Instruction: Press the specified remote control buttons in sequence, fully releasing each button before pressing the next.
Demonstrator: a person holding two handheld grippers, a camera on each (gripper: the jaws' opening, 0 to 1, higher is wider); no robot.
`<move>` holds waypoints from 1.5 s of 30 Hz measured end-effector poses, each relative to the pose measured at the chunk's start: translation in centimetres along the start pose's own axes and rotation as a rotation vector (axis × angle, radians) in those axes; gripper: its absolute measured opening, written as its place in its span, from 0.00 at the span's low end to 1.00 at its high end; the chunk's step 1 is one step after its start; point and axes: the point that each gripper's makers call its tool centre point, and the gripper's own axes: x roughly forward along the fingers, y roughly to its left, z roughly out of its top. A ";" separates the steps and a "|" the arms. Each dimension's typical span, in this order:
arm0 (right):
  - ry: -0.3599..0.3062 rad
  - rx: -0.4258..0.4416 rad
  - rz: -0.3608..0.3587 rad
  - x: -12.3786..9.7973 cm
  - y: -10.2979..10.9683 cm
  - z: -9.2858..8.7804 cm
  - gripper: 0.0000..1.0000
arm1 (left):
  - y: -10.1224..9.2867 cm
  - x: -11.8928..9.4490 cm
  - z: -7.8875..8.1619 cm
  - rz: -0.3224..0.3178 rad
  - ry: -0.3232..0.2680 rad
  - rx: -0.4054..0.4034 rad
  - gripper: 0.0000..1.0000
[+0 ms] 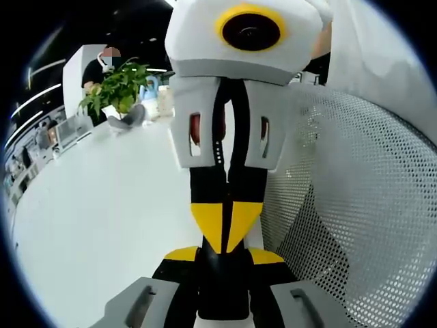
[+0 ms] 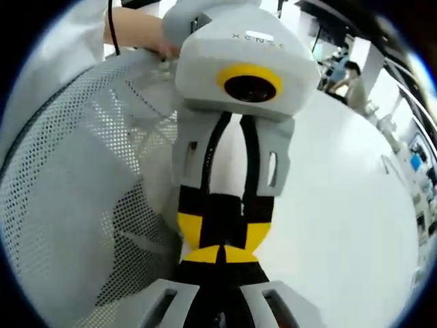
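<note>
Yellow-tipped left gripper meets right gripper tip to tip.

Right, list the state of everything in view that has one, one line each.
left gripper: open, jaws apart, the right gripper's tips between them; contact cannot be told.
right gripper: shut, yellow tips together, pointing straight at the left gripper.
potted plant: upright at the far end of the white table.
white mesh panel: standing beside both grippers, untouched.
</note>
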 end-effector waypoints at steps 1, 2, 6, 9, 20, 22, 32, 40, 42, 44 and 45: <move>0.000 0.003 0.000 0.0 0.0 0.0 0.00 | 0.0 0.0 0.0 0.000 0.000 0.000 0.26; 0.001 0.003 0.000 0.0 0.0 0.0 0.00 | 0.0 0.0 0.0 0.000 0.001 0.000 0.26; 0.006 -0.008 -0.010 0.0 0.0 0.0 0.00 | 0.0 0.0 0.0 0.000 0.001 0.000 0.26; -0.008 0.005 -0.013 0.0 0.0 0.0 0.00 | 0.0 0.0 0.0 0.001 0.002 0.000 0.26; -0.024 0.035 -0.019 0.0 -0.1 0.0 0.00 | 0.0 0.2 0.1 0.008 0.028 0.001 0.26; -0.033 0.049 -0.020 0.0 -0.1 0.1 0.00 | 0.0 0.2 0.2 0.010 0.035 0.002 0.26; -0.073 0.105 -0.004 -0.1 -0.2 0.1 0.00 | 0.0 0.2 0.1 0.005 0.026 0.002 0.26; -0.102 0.150 0.004 -0.4 0.4 -0.1 0.03 | 0.0 0.2 0.2 0.006 0.020 0.001 0.26; -0.102 0.153 -0.008 -0.6 0.5 -0.4 0.04 | 0.0 0.2 0.2 0.006 0.020 0.001 0.26; -0.104 0.165 -0.018 -0.9 0.5 -0.9 0.06 | 0.0 0.2 0.2 0.006 0.020 0.001 0.26; -0.106 0.180 -0.019 -1.1 0.5 -1.1 0.07 | 0.0 0.2 0.2 0.006 0.020 0.001 0.26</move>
